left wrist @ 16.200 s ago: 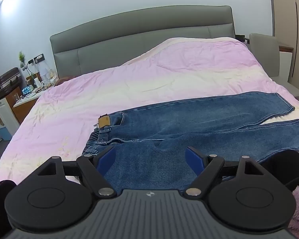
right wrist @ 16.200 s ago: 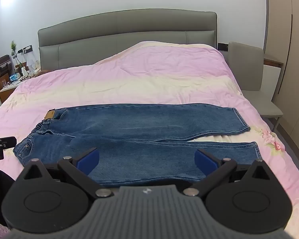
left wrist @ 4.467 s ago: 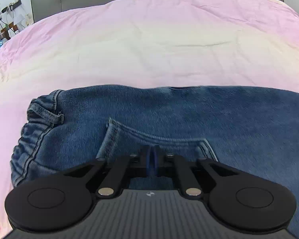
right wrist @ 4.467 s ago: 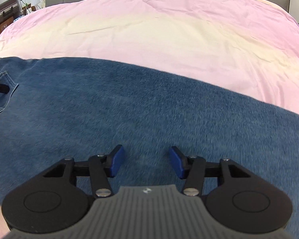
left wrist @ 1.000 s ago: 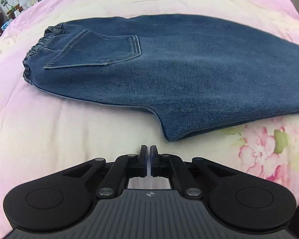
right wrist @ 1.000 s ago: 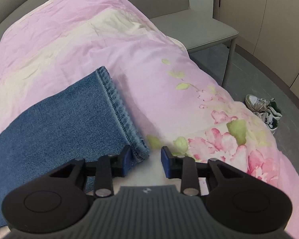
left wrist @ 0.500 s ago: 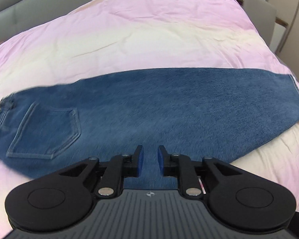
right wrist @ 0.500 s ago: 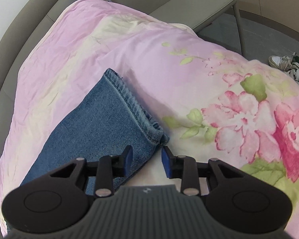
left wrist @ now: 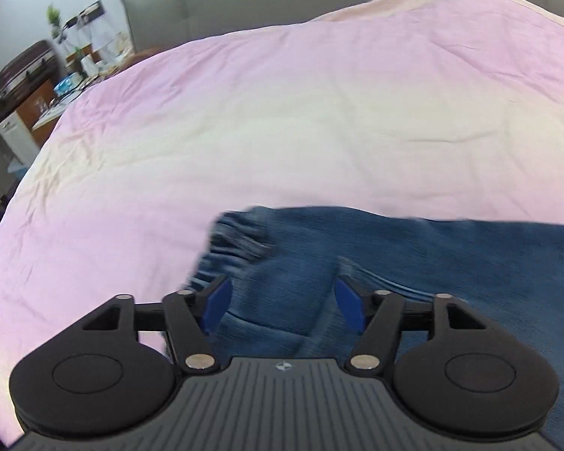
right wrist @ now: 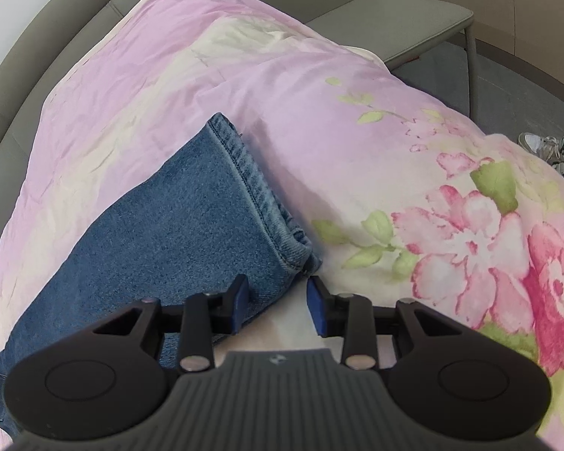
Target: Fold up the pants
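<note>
Jeans (left wrist: pixel 451 263), already doubled lengthwise so one leg lies on the other, stretch across the pink floral duvet (left wrist: pixel 282 131) of the bed, waistband toward the headboard side on the left and hems toward the chair side on the right. A second ago the left gripper (left wrist: pixel 282 298) sat shut over bare duvet short of the crotch edge; since then it has swung across to the gathered waistband (left wrist: pixel 233 240), and its fingers (left wrist: pixel 216 300) have just been opening and now stand wide, hovering over the back-pocket denim with nothing pinched between them. The right gripper (right wrist: pixel 278 302) has hardly shifted: its fingers are narrowly parted, straddling the near corner of the leg hems (right wrist: pixel 259 195) without pressing on the cloth. Judged from this, both ends of the jeans are now lined up for a grasp, so the next fold, end to end, appears about to begin; neither end is gripped yet
</note>
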A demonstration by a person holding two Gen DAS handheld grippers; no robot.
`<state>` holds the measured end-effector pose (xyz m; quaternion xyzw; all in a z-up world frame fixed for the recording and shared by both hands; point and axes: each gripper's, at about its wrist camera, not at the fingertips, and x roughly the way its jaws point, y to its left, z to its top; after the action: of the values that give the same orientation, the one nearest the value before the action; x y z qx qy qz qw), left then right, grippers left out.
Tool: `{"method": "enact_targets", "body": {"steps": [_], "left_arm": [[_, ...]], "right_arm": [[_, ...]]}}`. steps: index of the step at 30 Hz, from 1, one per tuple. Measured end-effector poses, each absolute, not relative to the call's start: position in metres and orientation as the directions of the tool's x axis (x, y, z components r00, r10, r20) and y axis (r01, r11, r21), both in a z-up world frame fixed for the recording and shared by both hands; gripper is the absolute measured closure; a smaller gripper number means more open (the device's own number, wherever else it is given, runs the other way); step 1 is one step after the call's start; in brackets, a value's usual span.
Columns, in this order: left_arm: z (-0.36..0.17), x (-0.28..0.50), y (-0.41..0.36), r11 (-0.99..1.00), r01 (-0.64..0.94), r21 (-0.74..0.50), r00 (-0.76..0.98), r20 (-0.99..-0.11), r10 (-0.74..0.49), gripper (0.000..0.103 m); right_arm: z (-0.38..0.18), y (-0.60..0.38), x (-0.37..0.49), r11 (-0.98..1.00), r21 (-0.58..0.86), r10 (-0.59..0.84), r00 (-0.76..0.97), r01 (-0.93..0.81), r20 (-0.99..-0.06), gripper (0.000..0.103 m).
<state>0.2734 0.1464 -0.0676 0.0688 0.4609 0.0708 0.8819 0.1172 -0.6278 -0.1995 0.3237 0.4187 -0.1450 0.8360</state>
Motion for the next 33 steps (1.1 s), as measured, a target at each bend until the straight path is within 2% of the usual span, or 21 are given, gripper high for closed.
{"method": "enact_targets", "body": {"steps": [5,9,12,13,14,16,17,21,24,26,29,33], "left_arm": [[-0.081,0.309,0.183,0.991,-0.04,0.127,0.537,-0.834,0.129,0.014],[-0.102,0.329,0.203,0.991,-0.052,0.12,0.504,-0.854,0.129,0.013],[-0.118,0.329,0.215,0.998,-0.057,-0.007,0.496,-0.868,0.022,0.01],[-0.124,0.326,0.216,0.998,-0.061,-0.014,0.507,-0.862,0.019,0.01],[-0.129,0.324,0.218,0.998,-0.064,-0.028,0.51,-0.86,0.008,0.011],[-0.135,0.318,0.223,0.993,-0.077,-0.087,0.535,-0.844,-0.033,0.022],[-0.134,0.312,0.222,0.993,-0.072,-0.098,0.558,-0.829,-0.041,0.032],[-0.125,0.285,0.192,0.994,-0.004,0.11,0.649,-0.756,0.086,0.049],[-0.12,0.246,0.147,0.91,0.109,0.401,0.762,-0.622,0.182,0.054],[-0.121,0.225,0.128,0.844,0.154,0.514,0.813,-0.552,0.188,0.055],[-0.124,0.202,0.113,0.811,0.179,0.557,0.84,-0.516,0.168,0.055],[-0.118,0.209,0.117,0.851,0.147,0.504,0.824,-0.538,0.176,0.055]], "right_arm": [[-0.198,-0.622,0.128,0.777,0.358,-0.011,0.581,0.517,-0.814,0.071],[-0.197,-0.615,0.137,0.781,0.309,-0.047,0.545,0.543,-0.837,0.071],[-0.196,-0.609,0.145,0.793,0.26,-0.077,0.515,0.55,-0.854,0.071],[-0.196,-0.607,0.147,0.794,0.243,-0.089,0.503,0.557,-0.86,0.071],[-0.195,-0.605,0.149,0.793,0.231,-0.1,0.494,0.564,-0.864,0.07],[-0.195,-0.602,0.153,0.79,0.205,-0.119,0.474,0.577,-0.873,0.07],[-0.194,-0.6,0.156,0.79,0.191,-0.129,0.463,0.582,-0.877,0.069],[-0.193,-0.596,0.162,0.783,0.152,-0.158,0.429,0.603,-0.889,0.069],[-0.193,-0.595,0.165,0.774,0.134,-0.177,0.415,0.619,-0.892,0.067],[-0.193,-0.593,0.168,0.768,0.123,-0.188,0.405,0.628,-0.895,0.067],[-0.192,-0.591,0.17,0.762,0.108,-0.199,0.391,0.638,-0.899,0.067],[-0.191,-0.589,0.172,0.754,0.104,-0.204,0.381,0.649,-0.902,0.066]]}}
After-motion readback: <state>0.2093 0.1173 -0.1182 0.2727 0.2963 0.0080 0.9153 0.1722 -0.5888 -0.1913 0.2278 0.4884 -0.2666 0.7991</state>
